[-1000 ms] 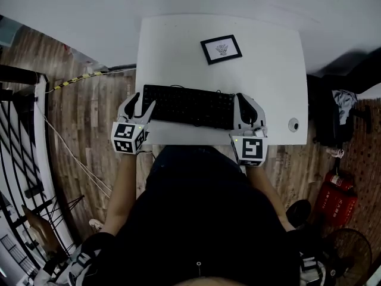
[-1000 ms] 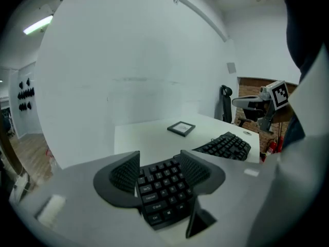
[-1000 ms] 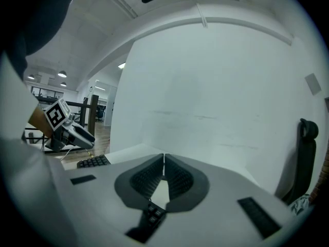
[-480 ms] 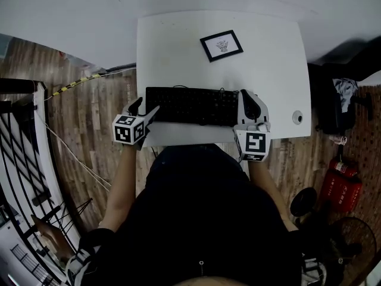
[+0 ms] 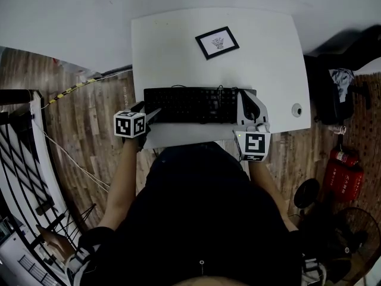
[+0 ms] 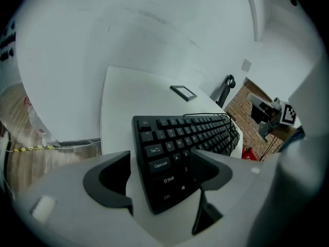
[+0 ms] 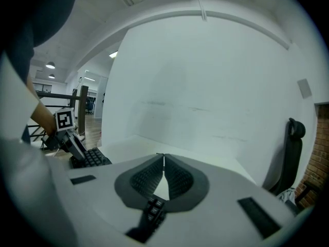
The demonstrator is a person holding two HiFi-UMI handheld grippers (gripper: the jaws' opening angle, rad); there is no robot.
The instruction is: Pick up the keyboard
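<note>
A black keyboard [image 5: 193, 105] lies across the near part of the white table [image 5: 178, 46]. My left gripper [image 5: 147, 112] is at its left end, tilted down. Its jaws have just been opening and stand wide, with the keyboard's left corner [image 6: 164, 176] between them and neither pad pressing on it. My right gripper [image 5: 252, 108] lies over the keyboard's right end. Its jaws are shut, tips together [image 7: 163, 159], and a few keys [image 7: 153, 211] show through the gap beneath them. The left gripper [image 7: 66, 128] also shows in the right gripper view.
A small black-framed picture [image 5: 217, 42] lies on the far half of the table, and a small round thing [image 5: 296, 109] sits near the right edge. A white wall stands behind. A cable [image 5: 77, 85] runs over the wooden floor at the left; bags [image 5: 339, 94] lie at the right.
The left gripper has sunk toward the keyboard's left end and tipped further down, its jaws spreading wider. The right gripper has stayed at the right end.
</note>
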